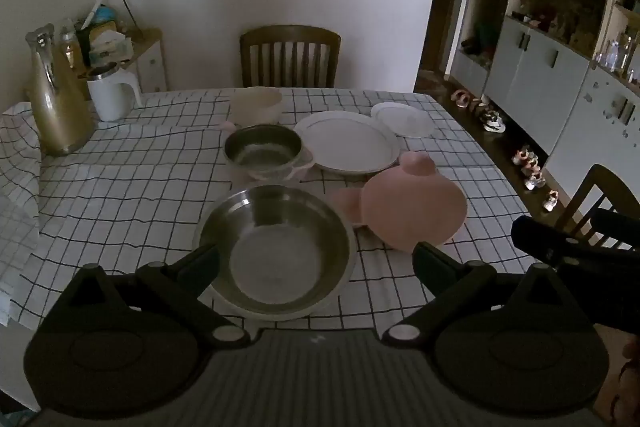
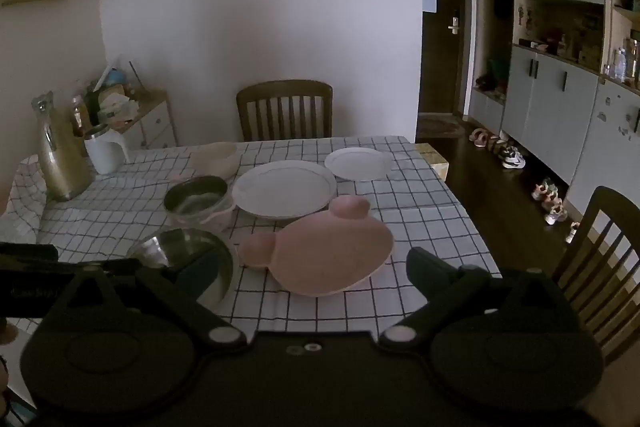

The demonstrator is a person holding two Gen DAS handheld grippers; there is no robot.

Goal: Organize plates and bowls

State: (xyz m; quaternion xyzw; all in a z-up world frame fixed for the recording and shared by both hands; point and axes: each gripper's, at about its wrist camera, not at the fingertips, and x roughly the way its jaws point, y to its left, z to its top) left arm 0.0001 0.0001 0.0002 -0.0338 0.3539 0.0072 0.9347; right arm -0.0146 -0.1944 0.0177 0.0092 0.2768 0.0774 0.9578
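Nothing looks sorted yet: everything sits spread out on the checked tablecloth [image 1: 120, 195]. The wide steel bowl [image 1: 276, 251] lies right ahead of the left gripper [image 1: 316, 263], between its wide-open, empty fingers. The pink bear-shaped plate [image 2: 320, 259] sits just ahead of the right gripper [image 2: 312, 275], also spread wide and empty. Farther off are the small steel bowl [image 1: 262, 151], cream bowl [image 1: 256, 105] and two white plates [image 1: 346, 141]. Both grippers tilt down toward the table.
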